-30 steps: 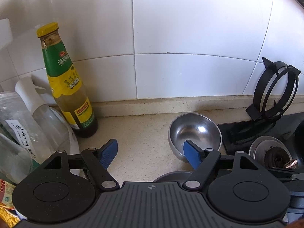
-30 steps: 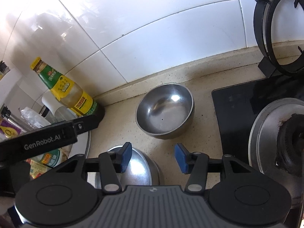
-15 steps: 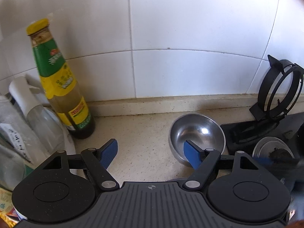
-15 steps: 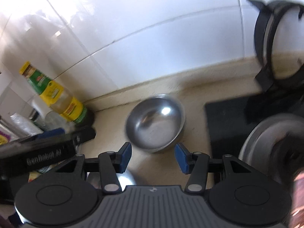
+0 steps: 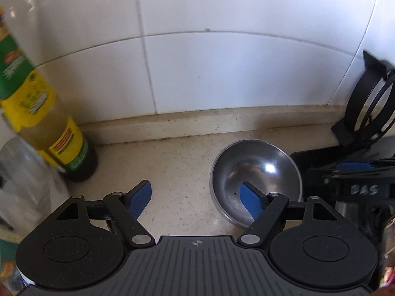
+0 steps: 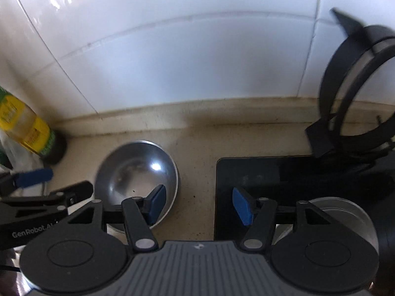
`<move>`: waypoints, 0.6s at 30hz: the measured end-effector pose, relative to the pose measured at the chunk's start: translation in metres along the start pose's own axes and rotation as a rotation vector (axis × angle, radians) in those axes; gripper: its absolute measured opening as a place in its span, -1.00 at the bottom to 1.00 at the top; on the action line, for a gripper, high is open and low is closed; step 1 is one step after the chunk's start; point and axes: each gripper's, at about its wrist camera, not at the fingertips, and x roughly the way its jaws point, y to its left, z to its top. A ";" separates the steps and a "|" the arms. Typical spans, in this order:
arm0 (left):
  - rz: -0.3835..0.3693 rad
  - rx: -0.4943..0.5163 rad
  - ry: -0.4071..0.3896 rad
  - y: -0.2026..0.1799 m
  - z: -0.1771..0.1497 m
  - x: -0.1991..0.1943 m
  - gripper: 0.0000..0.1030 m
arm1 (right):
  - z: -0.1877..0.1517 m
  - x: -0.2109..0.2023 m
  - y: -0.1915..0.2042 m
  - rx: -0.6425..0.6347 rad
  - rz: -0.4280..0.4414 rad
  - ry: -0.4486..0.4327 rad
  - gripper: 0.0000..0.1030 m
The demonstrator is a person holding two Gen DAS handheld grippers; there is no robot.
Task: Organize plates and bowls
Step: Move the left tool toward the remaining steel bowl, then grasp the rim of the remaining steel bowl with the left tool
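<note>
A small steel bowl point(image 5: 256, 172) stands upright and empty on the speckled beige counter near the tiled wall; it also shows in the right wrist view point(image 6: 137, 170). My left gripper point(image 5: 196, 199) is open and empty, with its right blue finger over the bowl's near left rim. My right gripper point(image 6: 200, 204) is open and empty, with its left blue finger over the bowl's near right rim. The right gripper appears at the right edge of the left wrist view point(image 5: 355, 172), and the left gripper at the left of the right wrist view point(image 6: 34, 177).
A sauce bottle with a green and yellow label point(image 5: 44, 128) stands at the left by the wall, with clear plastic items beside it. A black glass hob point(image 6: 284, 175) with a burner point(image 6: 345, 214) lies to the right, and a black pan-support ring point(image 6: 355, 86) leans on the wall.
Both grippers have moved forward toward the wall and the steel bowl, which looks larger and nearer. The second steel dish seen below the grippers has dropped out of view. Both stay open.
</note>
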 end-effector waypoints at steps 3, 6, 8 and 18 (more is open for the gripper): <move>0.035 0.043 0.037 -0.008 0.000 0.020 0.19 | -0.001 0.019 0.002 -0.021 0.024 0.046 0.22; 0.010 0.052 0.104 -0.008 -0.001 0.043 -0.08 | -0.003 0.029 0.006 -0.023 0.106 0.084 -0.24; -0.025 0.052 0.122 -0.009 -0.001 0.047 -0.34 | -0.006 0.035 0.012 -0.040 0.112 0.095 -0.37; -0.092 0.044 0.124 -0.011 -0.001 0.033 -0.55 | -0.005 0.012 -0.006 0.023 0.163 0.077 -0.42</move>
